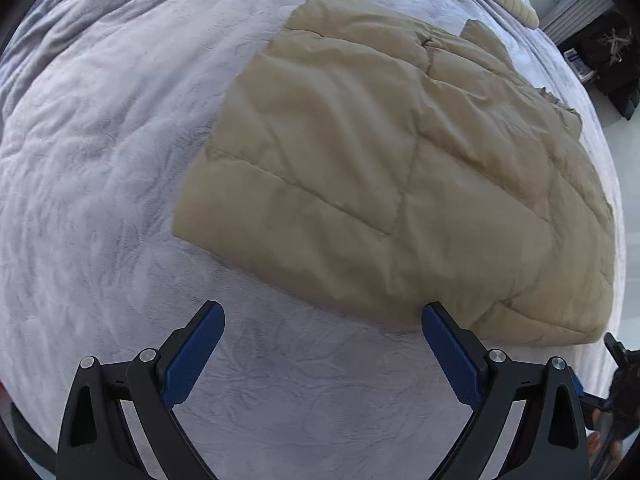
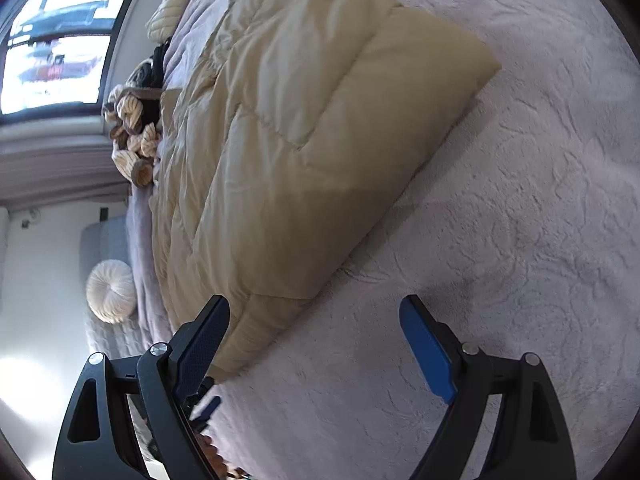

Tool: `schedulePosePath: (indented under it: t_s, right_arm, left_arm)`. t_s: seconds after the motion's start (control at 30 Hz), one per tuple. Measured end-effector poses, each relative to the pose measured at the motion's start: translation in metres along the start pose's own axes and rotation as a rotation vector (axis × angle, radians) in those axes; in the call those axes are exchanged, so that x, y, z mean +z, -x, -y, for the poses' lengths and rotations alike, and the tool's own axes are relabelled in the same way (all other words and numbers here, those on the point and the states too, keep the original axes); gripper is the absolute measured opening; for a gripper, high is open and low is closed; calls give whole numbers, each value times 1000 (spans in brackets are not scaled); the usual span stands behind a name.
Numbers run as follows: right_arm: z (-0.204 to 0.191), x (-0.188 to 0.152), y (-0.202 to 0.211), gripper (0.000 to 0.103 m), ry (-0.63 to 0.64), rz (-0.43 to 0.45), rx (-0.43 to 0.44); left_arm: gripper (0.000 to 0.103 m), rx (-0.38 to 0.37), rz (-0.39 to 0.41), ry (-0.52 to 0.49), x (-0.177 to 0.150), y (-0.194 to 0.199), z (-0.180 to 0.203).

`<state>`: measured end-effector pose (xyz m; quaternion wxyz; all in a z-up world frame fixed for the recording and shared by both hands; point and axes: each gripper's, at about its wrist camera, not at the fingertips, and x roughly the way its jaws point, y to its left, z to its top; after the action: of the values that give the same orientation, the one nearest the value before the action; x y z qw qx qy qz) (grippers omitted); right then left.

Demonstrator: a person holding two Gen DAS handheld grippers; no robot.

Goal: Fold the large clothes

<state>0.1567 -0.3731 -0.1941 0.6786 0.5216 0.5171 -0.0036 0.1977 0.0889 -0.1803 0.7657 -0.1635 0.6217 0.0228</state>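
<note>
A big tan puffy coat [image 1: 400,168] lies folded flat on the soft purple blanket [image 1: 100,160]. The left gripper [image 1: 323,312] hangs just beside the coat's near edge, fingers wide apart and empty. The right gripper [image 2: 315,304] is wide apart and empty too, by the coat's corner.
</note>
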Motion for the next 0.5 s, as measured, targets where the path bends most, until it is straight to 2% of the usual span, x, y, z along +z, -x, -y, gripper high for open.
schedulePosePath:
  t_s: [0.23, 0.37, 0.5]
  right_arm:
    - [13, 3, 1, 89, -83, 24, 90]
    - [22, 6, -1, 89, -128, 22, 151]
    - [28, 12, -10, 89, -144, 15, 179]
  left_arm:
    - [99, -234, -29, 69, -10, -6, -6]
    - [99, -377, -83, 120, -12, -20, -10]
    - [99, -445, -104, 164, -12, -37, -14]
